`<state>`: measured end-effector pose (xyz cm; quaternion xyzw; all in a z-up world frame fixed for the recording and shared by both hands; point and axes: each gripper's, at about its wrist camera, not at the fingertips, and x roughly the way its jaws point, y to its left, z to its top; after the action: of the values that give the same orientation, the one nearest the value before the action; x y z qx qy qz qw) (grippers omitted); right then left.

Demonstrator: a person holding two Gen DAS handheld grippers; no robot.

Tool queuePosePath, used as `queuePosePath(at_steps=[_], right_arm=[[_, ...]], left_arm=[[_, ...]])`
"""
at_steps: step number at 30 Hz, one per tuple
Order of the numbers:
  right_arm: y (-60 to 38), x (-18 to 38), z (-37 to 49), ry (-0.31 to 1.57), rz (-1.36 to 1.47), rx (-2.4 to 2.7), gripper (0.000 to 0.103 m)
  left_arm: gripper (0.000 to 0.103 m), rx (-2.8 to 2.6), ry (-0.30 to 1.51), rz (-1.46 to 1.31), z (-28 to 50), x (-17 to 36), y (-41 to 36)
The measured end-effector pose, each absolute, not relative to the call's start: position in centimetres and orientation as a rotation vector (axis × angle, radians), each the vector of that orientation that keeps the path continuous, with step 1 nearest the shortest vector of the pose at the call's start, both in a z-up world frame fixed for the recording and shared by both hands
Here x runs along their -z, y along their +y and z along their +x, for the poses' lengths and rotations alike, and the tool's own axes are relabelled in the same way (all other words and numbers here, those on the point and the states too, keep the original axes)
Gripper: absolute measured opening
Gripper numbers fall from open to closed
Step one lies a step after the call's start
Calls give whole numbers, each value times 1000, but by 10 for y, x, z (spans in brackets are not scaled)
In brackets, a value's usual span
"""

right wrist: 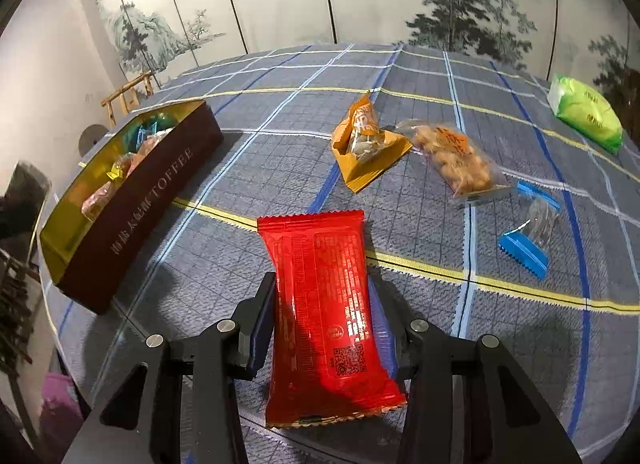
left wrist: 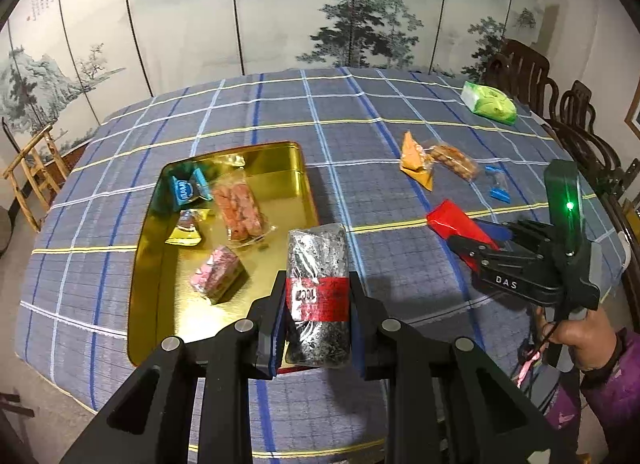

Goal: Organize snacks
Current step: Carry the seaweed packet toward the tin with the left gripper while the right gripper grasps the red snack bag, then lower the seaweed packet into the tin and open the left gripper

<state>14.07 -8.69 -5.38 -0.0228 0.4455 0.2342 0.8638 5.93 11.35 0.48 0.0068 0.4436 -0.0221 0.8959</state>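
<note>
Left wrist view had the left gripper (left wrist: 316, 312) nearly closed, its two pads pressed on the sides of a black speckled snack packet (left wrist: 318, 296) with a red band. The packet's long axis ran from 6 to 12 o'clock, straight out along the fingers, its far end over the near right corner of the gold tin (left wrist: 280, 156). The band's lettering was too blurred to read, and the packet's near end sat low between the fingers. Inside the tin, toward 10 and 11 o'clock of the jaws, lay a pink packet (left wrist: 218, 274), a sausage pack (left wrist: 240, 210), a blue packet (left wrist: 188, 190) and a yellow-edged one (left wrist: 186, 230) half hidden by glare.

At 3 o'clock a person's hand (left wrist: 576, 338) held the right gripper (left wrist: 460, 238), with the red packet (left wrist: 460, 224) between its fingers.

Right wrist view showed those jaws about halfway apart, both pads against the edges of the red packet (right wrist: 324, 312), gripping it. Its long axis ran from 6 to 12 o'clock, leaning a little toward 11, printed back face up; its near end spread wider than the fingers. The tin (right wrist: 152, 200) stood at 10 o'clock, its contents mostly masked by its dark wall. An orange packet (right wrist: 366, 144) lay at 12 o'clock, a clear nut bag (right wrist: 456, 158) at 1, a blue-ended wrapper (right wrist: 528, 232) at 2, and a green pack (right wrist: 584, 112) further off, all on the checked tablecloth (right wrist: 280, 112).
</note>
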Motion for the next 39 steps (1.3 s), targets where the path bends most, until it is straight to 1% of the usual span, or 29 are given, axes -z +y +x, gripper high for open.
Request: queuePosePath(at_steps=[5,19,39], right_arm=[[-82,54,139,917,-89,-467,45],[-83,54,139,914,-86,-467,45],[-83,54,138,913,-85,-467,45]], left_arm=[[23,30,919,7,60,-3,120],[23,-29,917,-22,65,6,150],[23,-152,916,-114,67,30,225]])
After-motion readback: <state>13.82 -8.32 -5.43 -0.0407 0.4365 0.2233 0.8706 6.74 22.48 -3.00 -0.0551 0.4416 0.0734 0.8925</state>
